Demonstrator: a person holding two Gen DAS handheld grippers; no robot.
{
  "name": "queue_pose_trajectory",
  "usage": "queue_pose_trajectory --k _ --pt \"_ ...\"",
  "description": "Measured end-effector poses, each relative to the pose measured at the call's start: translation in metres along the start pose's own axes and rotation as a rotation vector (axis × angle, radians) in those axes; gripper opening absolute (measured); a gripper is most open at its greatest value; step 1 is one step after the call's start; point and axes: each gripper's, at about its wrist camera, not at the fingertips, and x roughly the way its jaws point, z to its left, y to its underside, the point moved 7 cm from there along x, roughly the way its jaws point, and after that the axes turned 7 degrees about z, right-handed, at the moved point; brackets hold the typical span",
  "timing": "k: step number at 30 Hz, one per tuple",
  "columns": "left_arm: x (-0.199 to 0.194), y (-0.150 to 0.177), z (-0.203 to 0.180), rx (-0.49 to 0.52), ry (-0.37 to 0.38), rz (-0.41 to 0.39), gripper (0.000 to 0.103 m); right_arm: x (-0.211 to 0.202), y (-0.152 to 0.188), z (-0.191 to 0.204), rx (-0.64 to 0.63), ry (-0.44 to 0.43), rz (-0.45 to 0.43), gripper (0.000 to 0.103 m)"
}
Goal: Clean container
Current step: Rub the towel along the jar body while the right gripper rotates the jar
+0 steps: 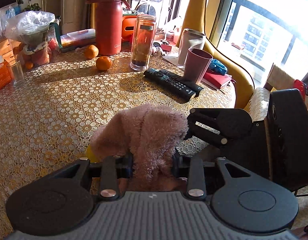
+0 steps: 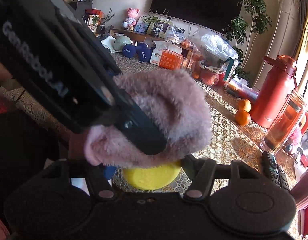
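My left gripper [image 1: 154, 160] clamps the pink cloth [image 1: 145, 134] over the yellow container [image 2: 151, 177] at six o'clock, my right gripper [image 2: 151, 172] seemingly pinching it, so hard wiping could tug it free.

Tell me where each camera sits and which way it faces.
Left wrist: on the left gripper, facing across the table toward the window; its fingers grip the pink cloth, and the right gripper enters from the right.
Right wrist: on the right gripper, facing toward the TV wall; the left gripper crosses from the upper left, the cloth draped over a yellow container.
Shared: the cloth, red bottle, oranges.
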Motion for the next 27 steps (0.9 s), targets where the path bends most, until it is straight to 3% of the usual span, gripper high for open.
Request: queue_pose_trajectory --k 6,10,14,18,22,27 --pt "-0.001 0.005 0.039 -0.099 -0.039 0.006 0.034 0.002 -0.001 -0.002 0.007 -0.003 0.008 0.065" --pt "-0.004 0.006 0.064 -0.144 -0.105 0.015 0.034 0.001 -0.004 0.001 -0.012 0.007 0.0 0.065" --pt "-0.019 0.003 0.078 -0.179 -0.112 -0.006 0.034 0.001 -0.01 0.004 -0.055 0.022 -0.014 0.065" --pt "-0.035 -0.007 0.065 -0.148 -0.048 -0.047 0.034 0.001 -0.01 0.009 -0.097 0.035 -0.019 0.065" --pt "-0.028 -0.015 0.033 -0.068 0.006 -0.039 0.034 0.002 -0.011 0.007 -0.094 0.028 -0.016 0.065" --pt "-0.006 -0.013 0.026 -0.036 -0.017 -0.003 0.034 0.002 -0.01 0.01 -0.122 0.036 -0.01 0.065"
